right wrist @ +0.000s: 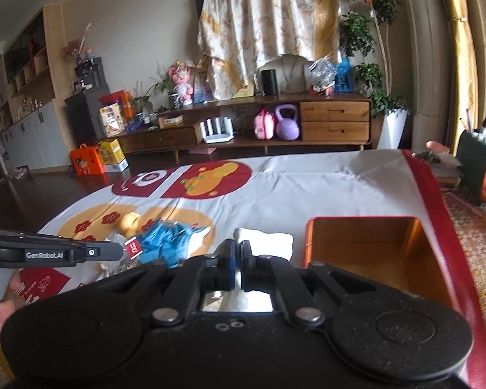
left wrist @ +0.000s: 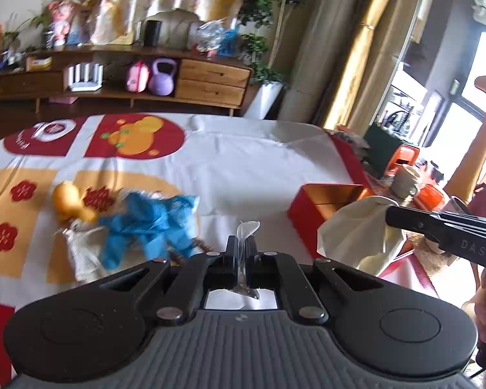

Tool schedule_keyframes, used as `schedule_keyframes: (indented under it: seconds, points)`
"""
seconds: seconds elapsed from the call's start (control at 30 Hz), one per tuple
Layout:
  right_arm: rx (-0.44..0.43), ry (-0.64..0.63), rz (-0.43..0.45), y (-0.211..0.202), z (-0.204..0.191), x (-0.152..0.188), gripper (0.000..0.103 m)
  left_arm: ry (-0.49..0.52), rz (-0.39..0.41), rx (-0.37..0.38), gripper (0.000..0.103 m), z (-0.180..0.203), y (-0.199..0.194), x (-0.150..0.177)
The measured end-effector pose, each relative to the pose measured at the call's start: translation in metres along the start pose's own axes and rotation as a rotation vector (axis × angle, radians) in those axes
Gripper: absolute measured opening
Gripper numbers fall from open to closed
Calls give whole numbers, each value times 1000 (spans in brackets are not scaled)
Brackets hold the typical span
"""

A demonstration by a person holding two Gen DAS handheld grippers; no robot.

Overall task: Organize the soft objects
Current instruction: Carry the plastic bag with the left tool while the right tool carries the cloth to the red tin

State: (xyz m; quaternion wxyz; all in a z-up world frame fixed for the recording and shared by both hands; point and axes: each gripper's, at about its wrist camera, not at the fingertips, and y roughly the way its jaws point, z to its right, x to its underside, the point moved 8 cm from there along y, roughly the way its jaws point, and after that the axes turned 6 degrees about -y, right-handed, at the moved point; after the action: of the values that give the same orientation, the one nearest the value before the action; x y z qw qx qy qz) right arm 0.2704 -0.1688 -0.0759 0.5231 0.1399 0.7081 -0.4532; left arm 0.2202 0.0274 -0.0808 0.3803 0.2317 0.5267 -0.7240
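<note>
A big tablecloth (right wrist: 307, 188), white with red and orange patches, is covering the table and everything else is sitting on it. Toward its right edge a red box (right wrist: 366, 243) is standing open at the top, its inside glowing copper. Left of the box, well apart from it, a heap of soft things is lying on the orange patches: a blue cloth (left wrist: 152, 220) crumpled on top, a white mesh cloth (left wrist: 84, 253) spreading out beneath it on the near side, and an orange plush toy (left wrist: 68, 201) lying just beyond and left of the blue cloth, touching the heap. Just left of the box, a cream cloth (left wrist: 363, 230) is hanging bunched up; in the left camera it is covering part of the box's near corner. The right gripper (right wrist: 238, 259) is pinching this cloth, its fingers drawn together on a fold of it. The left gripper (left wrist: 242, 246) is sitting between the box and the heap, its fingers pressed together on a thin strip of clear plastic (left wrist: 248, 228) that is poking up past the tips. In the right camera a small red tag (right wrist: 133, 247) is showing at the tip of the left gripper, against the blue cloth; I cannot tell whether it is being held.
</note>
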Motion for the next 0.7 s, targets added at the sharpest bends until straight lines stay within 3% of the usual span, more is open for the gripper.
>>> schedule_keyframes:
  seconds: [0.33,0.7]
  points:
    - [72,13,35,-15,43,-16,3,91,-16,62,4,59,23,-18]
    - [149,48,40,-19,100,-15,3,175,-53,131,4,131,73,-29]
